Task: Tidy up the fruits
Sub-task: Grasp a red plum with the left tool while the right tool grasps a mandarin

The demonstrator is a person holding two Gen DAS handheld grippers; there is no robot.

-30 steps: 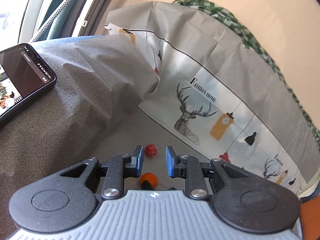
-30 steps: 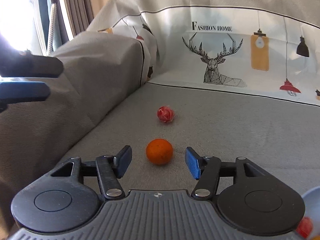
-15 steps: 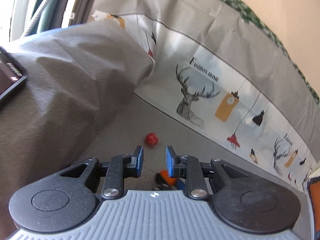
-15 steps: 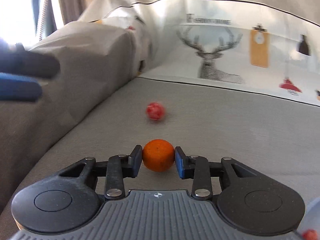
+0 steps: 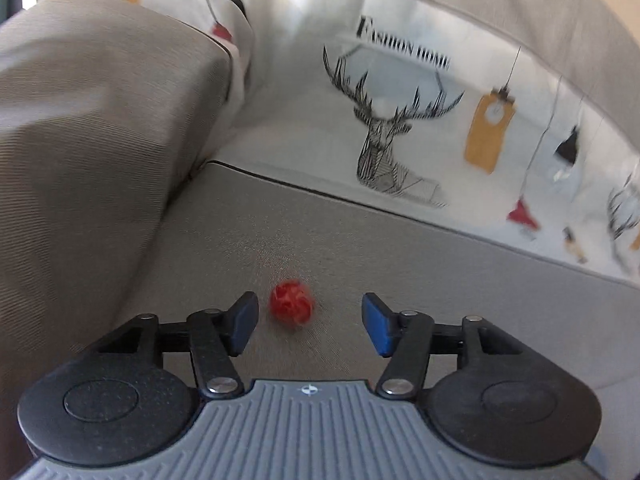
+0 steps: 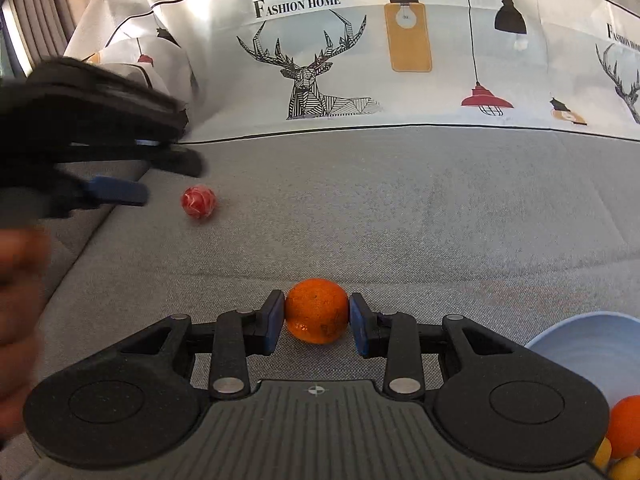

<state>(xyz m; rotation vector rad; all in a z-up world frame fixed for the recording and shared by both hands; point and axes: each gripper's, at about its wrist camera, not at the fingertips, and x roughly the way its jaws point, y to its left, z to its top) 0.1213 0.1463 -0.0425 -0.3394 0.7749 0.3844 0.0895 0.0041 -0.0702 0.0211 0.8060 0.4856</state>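
My right gripper (image 6: 317, 322) is shut on an orange (image 6: 317, 310) and holds it just over the grey sofa seat (image 6: 400, 216). A small red and white streaked fruit (image 5: 291, 301) lies on the seat just ahead of my open left gripper (image 5: 306, 322), nearer its left finger. The same red fruit (image 6: 199, 201) shows in the right wrist view, with the left gripper (image 6: 120, 194) blurred just left of it. A pale blue bowl (image 6: 588, 344) sits at the lower right, with orange and yellow fruits (image 6: 624, 428) at its near edge.
The sofa's grey armrest (image 5: 88, 128) rises on the left. A printed cover with deer and lamps (image 6: 312, 68) hangs over the backrest behind the seat. My hand (image 6: 16, 320) is blurred at the left edge of the right wrist view.
My right gripper closed on the orange and drew it back from the red fruit. My left gripper swung down toward the red fruit and opened wide.
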